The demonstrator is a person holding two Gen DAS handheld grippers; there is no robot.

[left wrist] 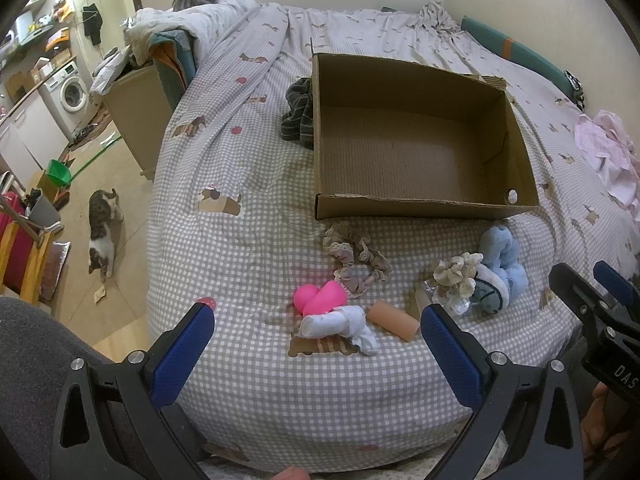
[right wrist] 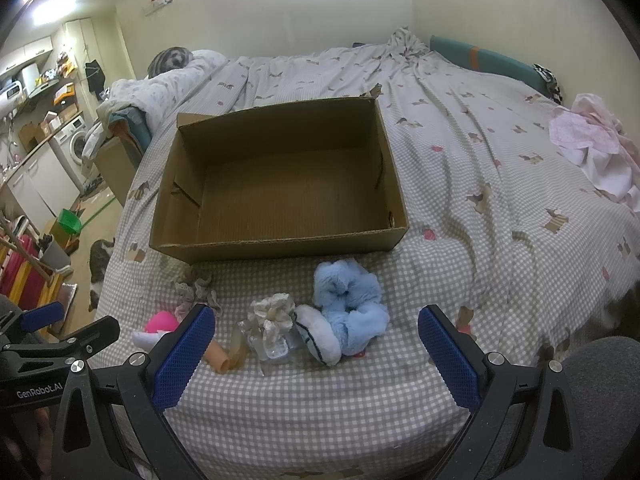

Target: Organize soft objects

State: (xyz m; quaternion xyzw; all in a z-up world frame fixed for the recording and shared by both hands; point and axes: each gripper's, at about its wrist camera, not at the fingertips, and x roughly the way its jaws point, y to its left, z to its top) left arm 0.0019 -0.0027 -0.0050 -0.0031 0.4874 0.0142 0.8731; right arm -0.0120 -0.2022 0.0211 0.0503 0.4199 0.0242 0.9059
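Note:
An empty cardboard box (left wrist: pixel 404 204) (right wrist: pixel 280 240) sits on the checked bed. In front of it lie a taupe lace scrunchie (left wrist: pixel 354 258) (right wrist: pixel 196 288), a pink soft piece (left wrist: pixel 318 298) (right wrist: pixel 160 322), a white rolled sock (left wrist: pixel 340 324), a tan roll (left wrist: pixel 394 320) (right wrist: pixel 218 358), a cream scrunchie (left wrist: pixel 456 276) (right wrist: pixel 272 312) and a fluffy blue scrunchie (left wrist: pixel 502 256) (right wrist: pixel 348 296). My left gripper (left wrist: pixel 318 352) is open above the sock and pink piece. My right gripper (right wrist: pixel 316 352) is open, near the blue scrunchie.
A dark striped cloth (left wrist: pixel 298 114) lies left of the box. Pink clothes (left wrist: pixel 608 152) (right wrist: pixel 596 148) lie at the bed's right. A cat (left wrist: pixel 102 232) lies on the floor left of the bed. A folded duvet (left wrist: pixel 192 20) is at the bed's far left.

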